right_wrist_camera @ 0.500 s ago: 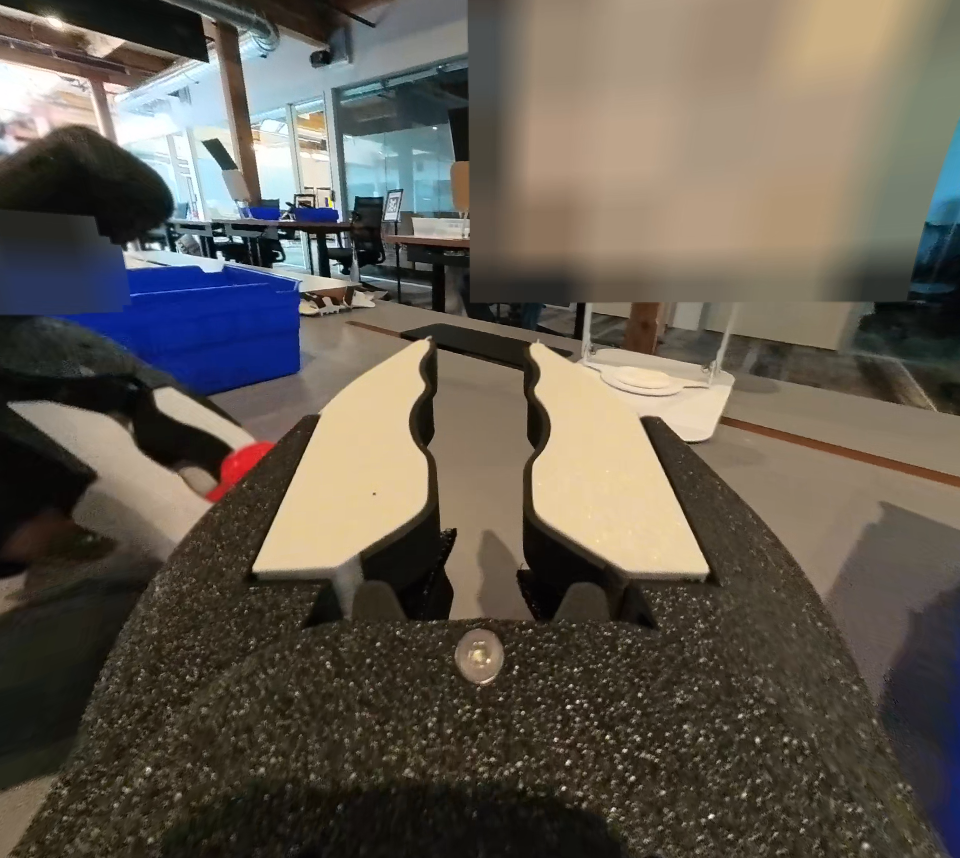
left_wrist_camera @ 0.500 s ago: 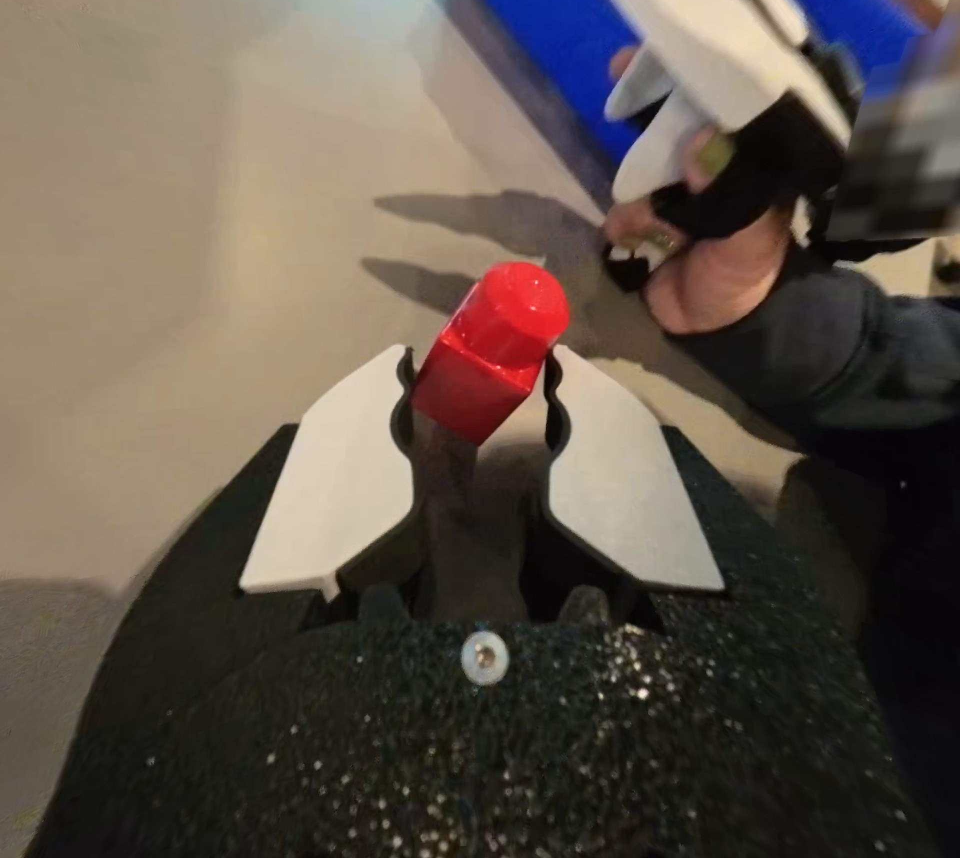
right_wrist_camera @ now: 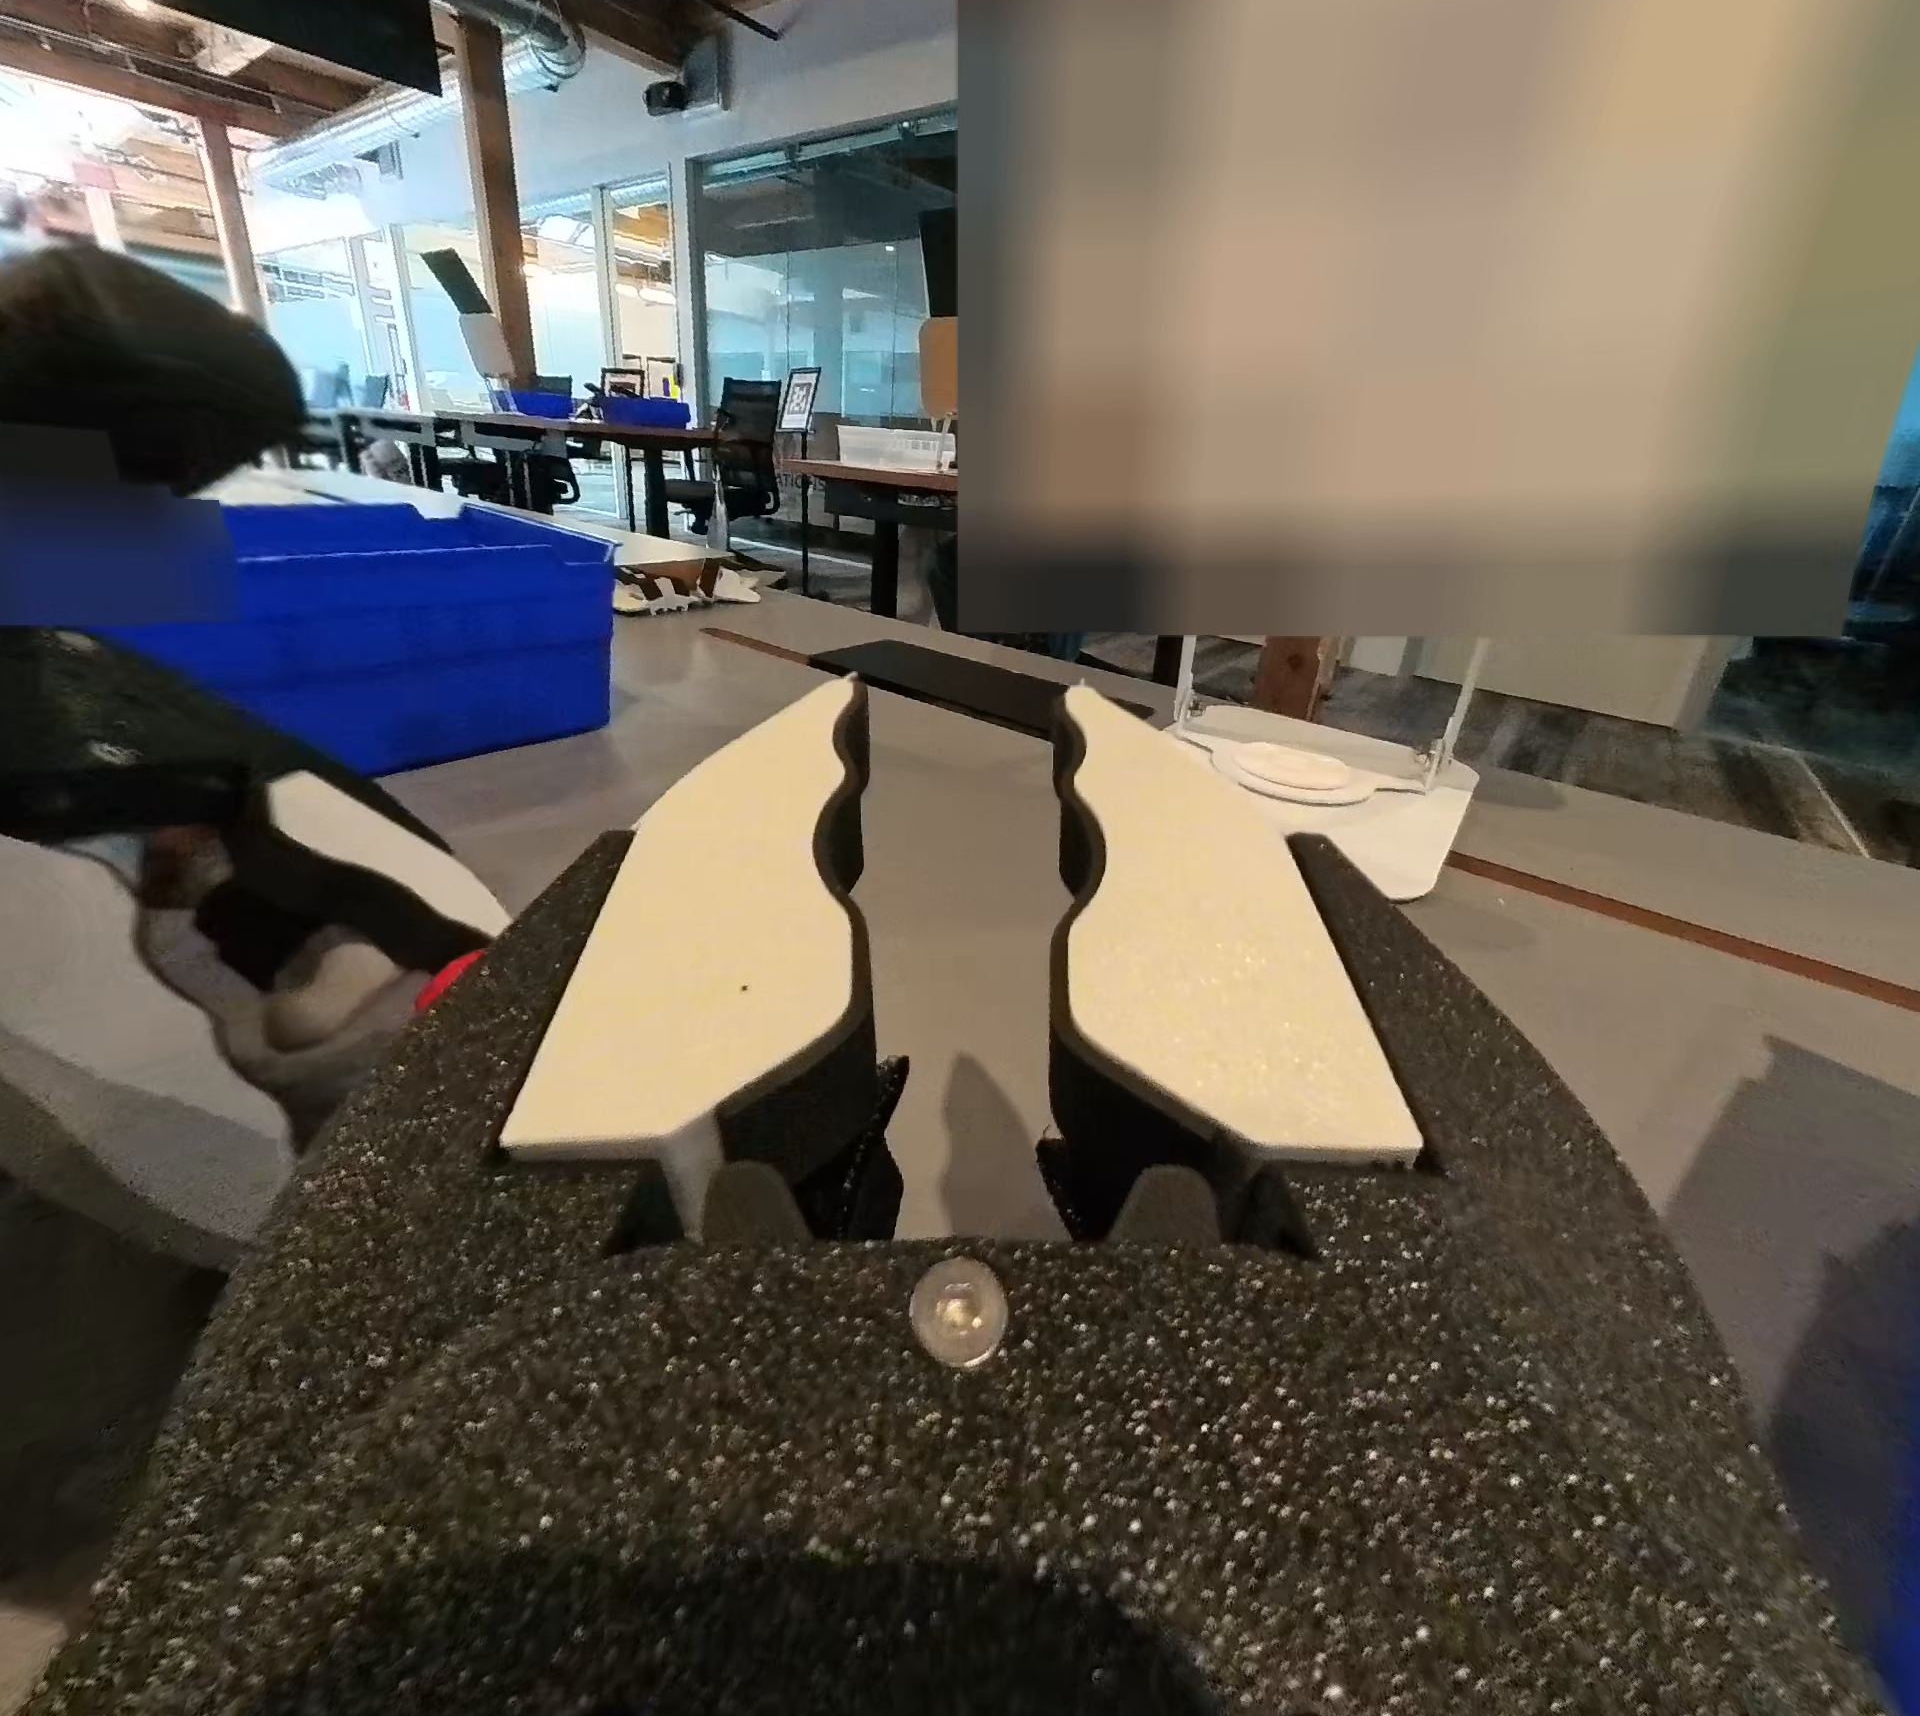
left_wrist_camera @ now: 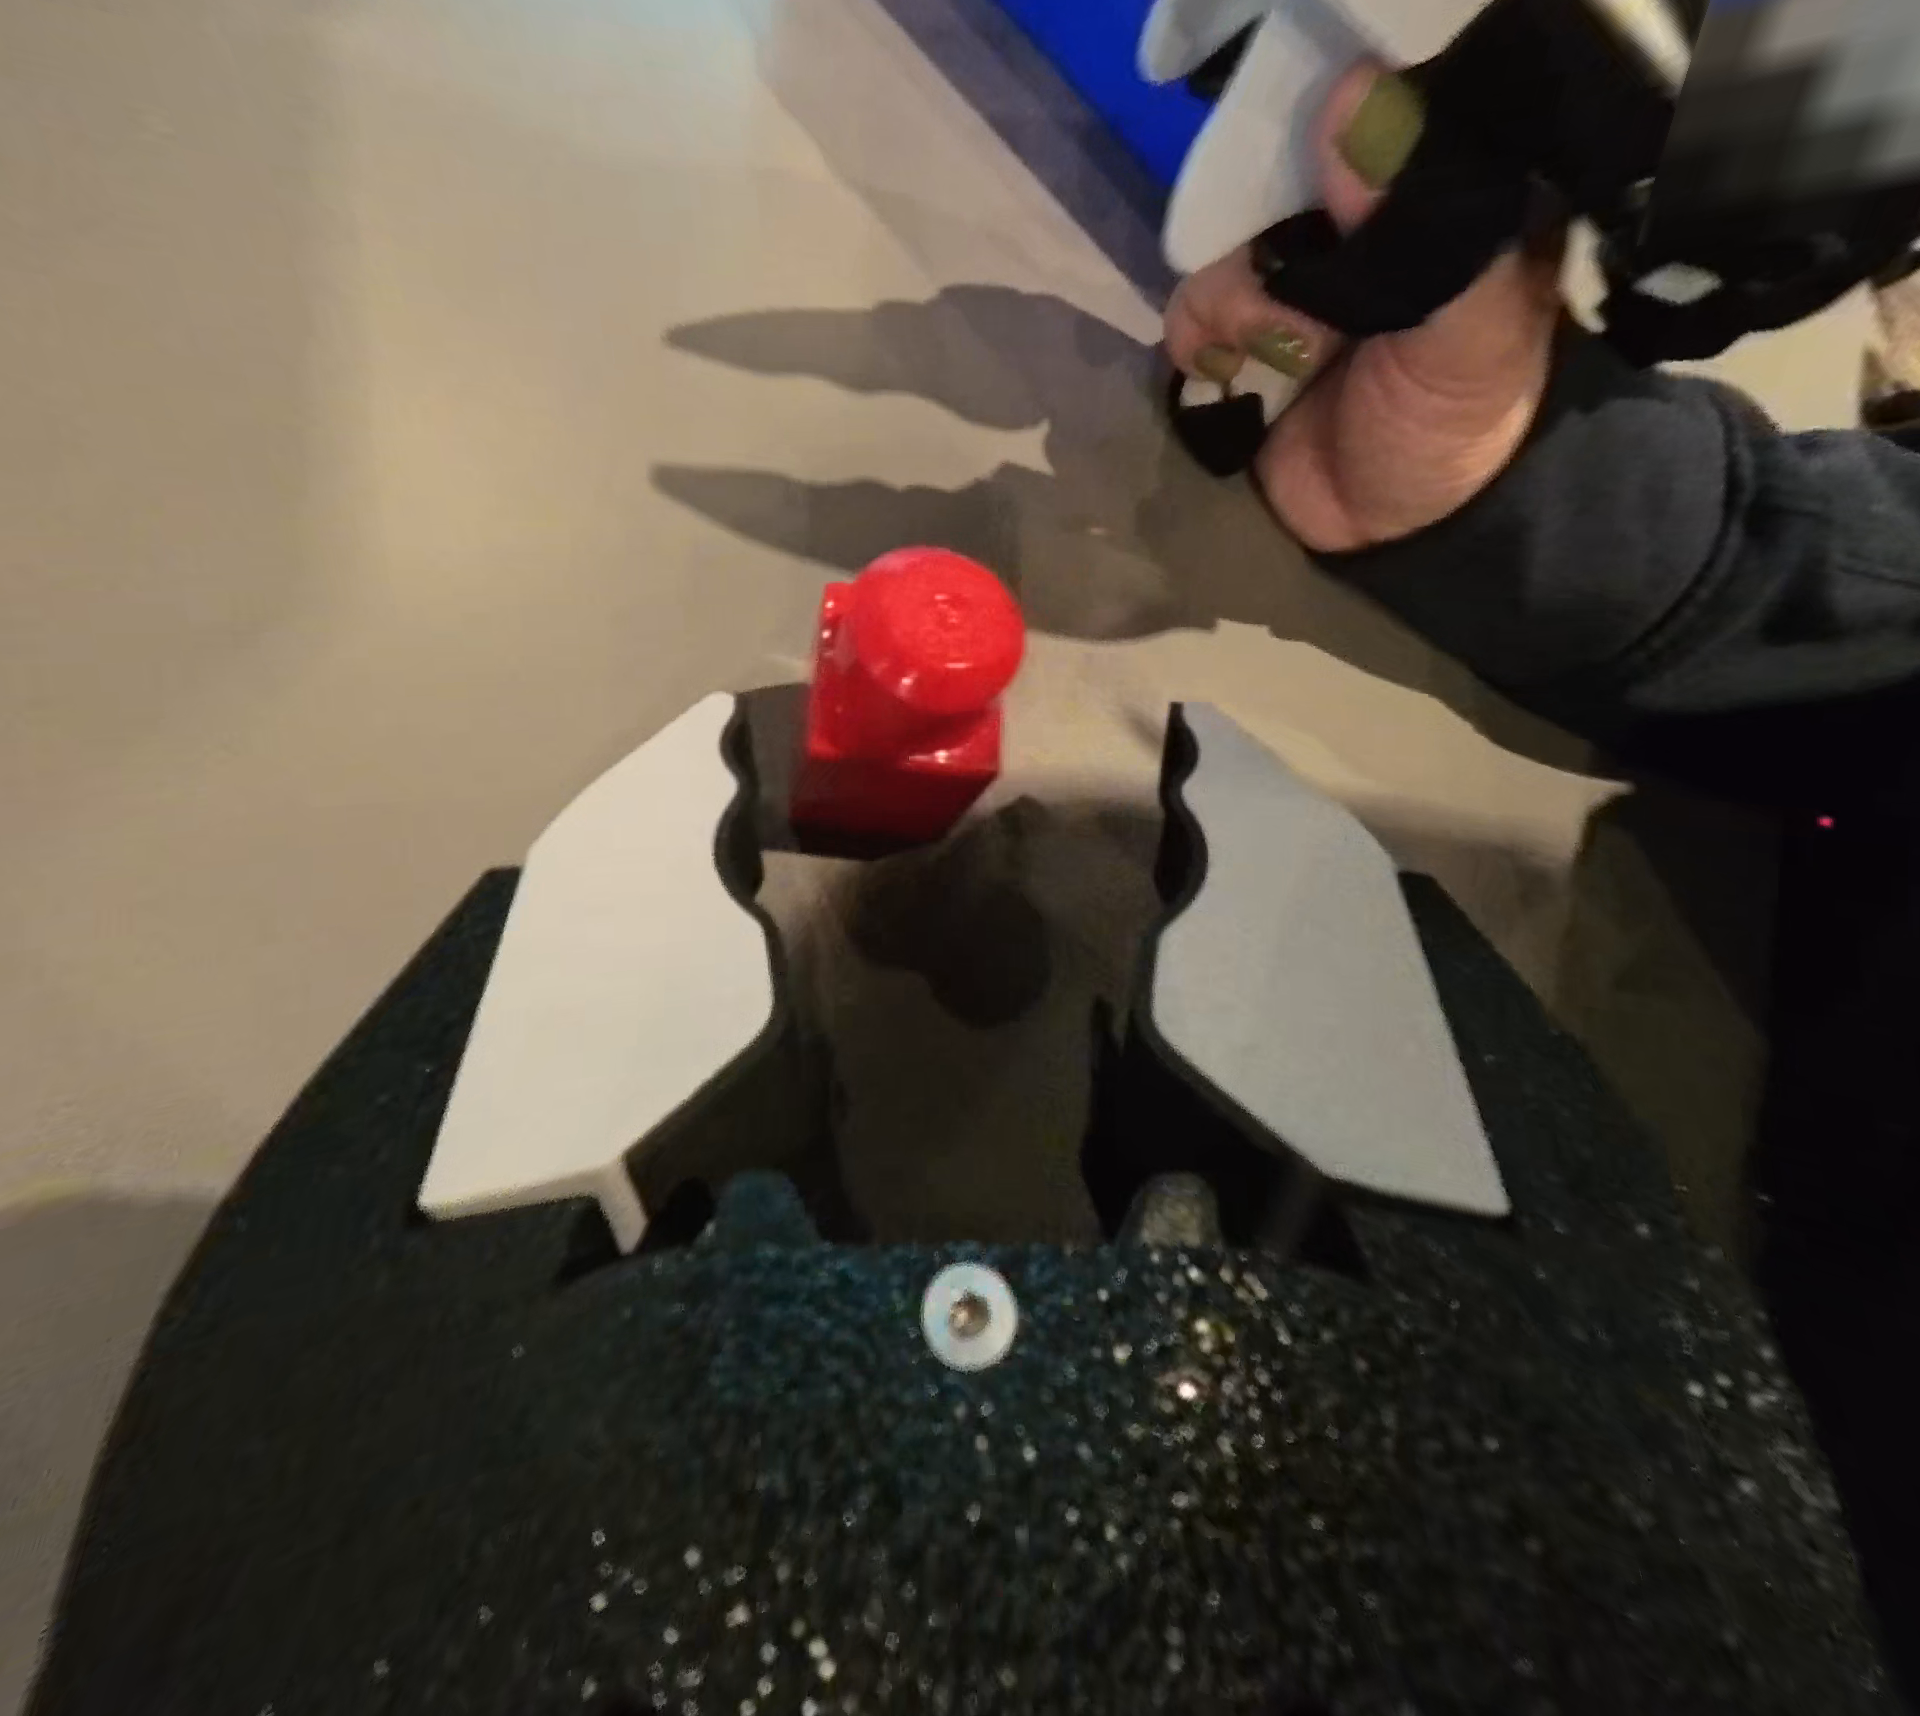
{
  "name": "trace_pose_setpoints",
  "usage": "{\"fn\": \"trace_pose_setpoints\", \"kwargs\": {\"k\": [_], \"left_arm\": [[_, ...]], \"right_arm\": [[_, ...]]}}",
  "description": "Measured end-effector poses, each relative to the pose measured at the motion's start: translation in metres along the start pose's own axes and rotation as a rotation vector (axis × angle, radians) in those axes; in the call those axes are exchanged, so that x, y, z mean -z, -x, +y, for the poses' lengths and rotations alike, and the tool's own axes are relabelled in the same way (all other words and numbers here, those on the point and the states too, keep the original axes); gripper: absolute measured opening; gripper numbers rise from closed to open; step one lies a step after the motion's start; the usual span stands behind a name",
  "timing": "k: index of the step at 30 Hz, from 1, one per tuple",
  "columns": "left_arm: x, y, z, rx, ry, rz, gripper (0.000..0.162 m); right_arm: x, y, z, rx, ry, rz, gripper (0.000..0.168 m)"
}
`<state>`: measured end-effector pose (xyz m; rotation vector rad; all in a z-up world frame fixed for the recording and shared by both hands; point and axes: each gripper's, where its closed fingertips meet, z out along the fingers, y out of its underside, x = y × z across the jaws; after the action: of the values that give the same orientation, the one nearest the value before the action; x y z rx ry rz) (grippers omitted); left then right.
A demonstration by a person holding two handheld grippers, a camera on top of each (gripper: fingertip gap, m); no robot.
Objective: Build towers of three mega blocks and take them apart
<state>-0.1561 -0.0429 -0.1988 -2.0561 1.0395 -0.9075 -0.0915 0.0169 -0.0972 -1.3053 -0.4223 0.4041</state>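
Left gripper (left_wrist_camera: 951, 757) now spread — red block (left_wrist_camera: 899, 710) freed

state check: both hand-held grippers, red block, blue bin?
left hand-held gripper: open, nothing clamped.
red block: free of the grip, beside the left finger, stud toward camera; blurred.
right hand-held gripper: open, empty, off the table.
blue bin: on table, contents hidden.

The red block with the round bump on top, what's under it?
The shiny red plastic block sits on the smooth grey table, between the open left tongs. Its dark shadow lies in front. Its underside is hidden.
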Motion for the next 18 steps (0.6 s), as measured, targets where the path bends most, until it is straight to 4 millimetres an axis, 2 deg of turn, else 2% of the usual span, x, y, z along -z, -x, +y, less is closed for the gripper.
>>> {"fn": "trace_pose_setpoints", "kwargs": {"k": [1, 3, 5, 7, 9, 10, 12, 13, 16, 18], "left_arm": [[0.007, -0.004, -0.003, -0.018, -0.018, -0.004, 0.077], [0.028, -0.016, -0.016, -0.054, -0.073, -0.007, 0.076], [0.061, -0.027, -0.033, -0.106, -0.136, -0.015, 0.073], [0.108, -0.016, -0.047, -0.211, -0.159, -0.148, 0.062], [0.169, 0.024, -0.057, -0.287, -0.128, -0.400, 0.051], [0.202, 0.052, -0.056, -0.276, -0.087, -0.534, 0.045], [0.263, 0.115, -0.038, -0.151, 0.035, -0.776, 0.045], [0.283, 0.141, -0.025, -0.086, 0.085, -0.827, 0.045], [0.318, 0.206, 0.014, 0.032, 0.238, -0.943, 0.049], [0.324, 0.234, 0.035, 0.059, 0.361, -0.976, 0.052]], "right_arm": [[0.000, 0.000, 0.000, -0.001, -0.001, 0.002, 0.033], [0.000, -0.002, 0.000, -0.006, 0.000, 0.007, 0.033], [0.000, -0.002, 0.001, -0.011, 0.004, 0.004, 0.034], [-0.001, -0.001, 0.002, -0.006, 0.008, 0.001, 0.034], [-0.002, 0.001, 0.003, 0.001, 0.011, -0.003, 0.034], [-0.002, 0.002, 0.003, 0.003, 0.012, -0.004, 0.034], [-0.003, 0.003, 0.003, 0.006, 0.016, -0.007, 0.034], [-0.004, 0.003, 0.004, 0.008, 0.019, -0.006, 0.034], [-0.004, 0.002, 0.004, 0.009, 0.021, -0.003, 0.034], [-0.004, 0.002, 0.005, 0.006, 0.026, -0.001, 0.034]]}}
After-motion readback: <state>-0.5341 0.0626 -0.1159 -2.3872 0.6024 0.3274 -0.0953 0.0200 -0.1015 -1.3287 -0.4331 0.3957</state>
